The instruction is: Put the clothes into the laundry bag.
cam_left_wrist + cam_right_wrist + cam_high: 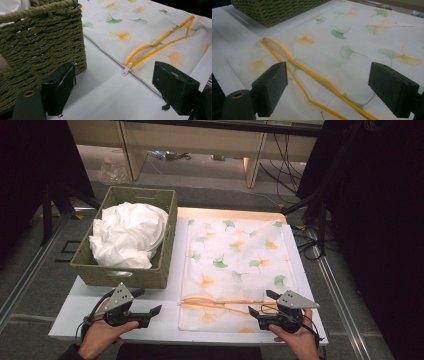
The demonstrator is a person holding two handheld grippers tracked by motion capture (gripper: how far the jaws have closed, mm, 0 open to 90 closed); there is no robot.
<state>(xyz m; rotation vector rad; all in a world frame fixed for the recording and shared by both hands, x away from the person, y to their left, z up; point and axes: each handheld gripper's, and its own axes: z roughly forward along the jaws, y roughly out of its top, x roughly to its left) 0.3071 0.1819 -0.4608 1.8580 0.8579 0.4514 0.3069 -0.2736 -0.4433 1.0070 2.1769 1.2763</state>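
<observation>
Both jaws gaping, empty, left gripper and right gripper at table front edge flanking pillowcase, zipper part open, basket hiding most of white cloth

Seen from above the near table edge, the high view faces forward and down. Both gripper views sit low and close, sharing the ginkgo-printed white cover's orange zipper, and probably the woven olive basket.

Ginkgo-print pillowcase lies flat on the table beside the basket, orange zipper partly open
</observation>
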